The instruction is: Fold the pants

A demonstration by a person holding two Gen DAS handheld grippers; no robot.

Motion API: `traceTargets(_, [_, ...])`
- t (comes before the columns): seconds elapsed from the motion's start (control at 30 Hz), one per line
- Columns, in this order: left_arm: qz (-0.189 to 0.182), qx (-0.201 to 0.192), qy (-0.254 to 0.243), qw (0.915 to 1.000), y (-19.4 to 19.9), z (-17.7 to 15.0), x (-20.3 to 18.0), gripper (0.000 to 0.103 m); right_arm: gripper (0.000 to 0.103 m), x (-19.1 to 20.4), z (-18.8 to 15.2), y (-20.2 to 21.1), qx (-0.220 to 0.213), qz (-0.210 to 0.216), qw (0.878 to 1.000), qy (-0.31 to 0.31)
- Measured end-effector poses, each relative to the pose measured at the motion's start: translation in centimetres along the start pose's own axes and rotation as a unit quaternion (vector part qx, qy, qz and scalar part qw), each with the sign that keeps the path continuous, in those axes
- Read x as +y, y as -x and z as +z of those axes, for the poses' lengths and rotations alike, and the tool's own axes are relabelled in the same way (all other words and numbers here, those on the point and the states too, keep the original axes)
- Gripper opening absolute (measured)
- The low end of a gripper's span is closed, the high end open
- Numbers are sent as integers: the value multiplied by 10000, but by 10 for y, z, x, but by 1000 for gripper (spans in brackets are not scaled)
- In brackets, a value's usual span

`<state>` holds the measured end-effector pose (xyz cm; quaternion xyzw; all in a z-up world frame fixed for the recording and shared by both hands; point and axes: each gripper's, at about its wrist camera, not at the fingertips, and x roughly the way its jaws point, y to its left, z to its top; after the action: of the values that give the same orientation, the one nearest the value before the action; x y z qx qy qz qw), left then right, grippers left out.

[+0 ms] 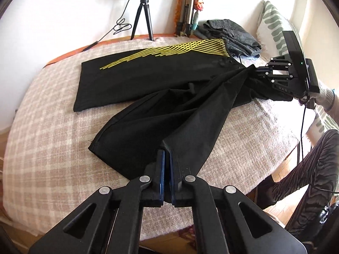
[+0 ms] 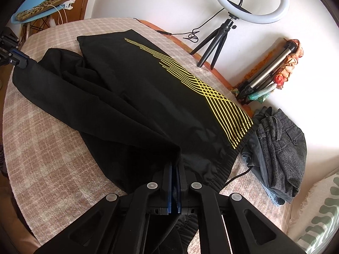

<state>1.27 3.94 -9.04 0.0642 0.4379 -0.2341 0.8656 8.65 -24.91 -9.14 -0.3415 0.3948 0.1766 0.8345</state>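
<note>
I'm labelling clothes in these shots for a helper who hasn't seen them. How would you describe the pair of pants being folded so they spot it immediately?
Start at the round table with the checked cloth. Spread across its middle lie the black pants, pinched at one leg end by the left gripper and at the waist by the right gripper. Unlike the grey folded clothes beside them, they carry yellow stripes down one leg.

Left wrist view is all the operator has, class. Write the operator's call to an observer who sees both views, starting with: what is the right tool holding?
Observer: The right tool is shut on the black pants at the waistband end.
Operator: What's on the wall side beyond the ring light?
Observer: A blue chair with a leopard-print item on it.
Operator: Is the grey pile one garment?
Observer: No, a checked grey piece lies over other folded clothes.
</note>
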Motion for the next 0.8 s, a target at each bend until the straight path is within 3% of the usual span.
traceTargets(0.27, [416, -621, 255, 9969, 25, 29, 24, 3, 0, 3, 3, 8, -24, 5, 10000, 58])
traceTargets(0.4, [702, -899, 141, 9934, 34, 50, 34, 3, 0, 1, 15, 21, -183, -115, 9996, 176])
traceTargets(0.6, [922, -1177, 62, 9887, 31, 89, 52, 3, 0, -19, 51, 25, -353, -370, 9982, 327])
traceTargets(0.8, [1203, -1328, -3, 9838, 10, 140, 76, 3, 0, -42, 94, 3, -382, -651, 9955, 580])
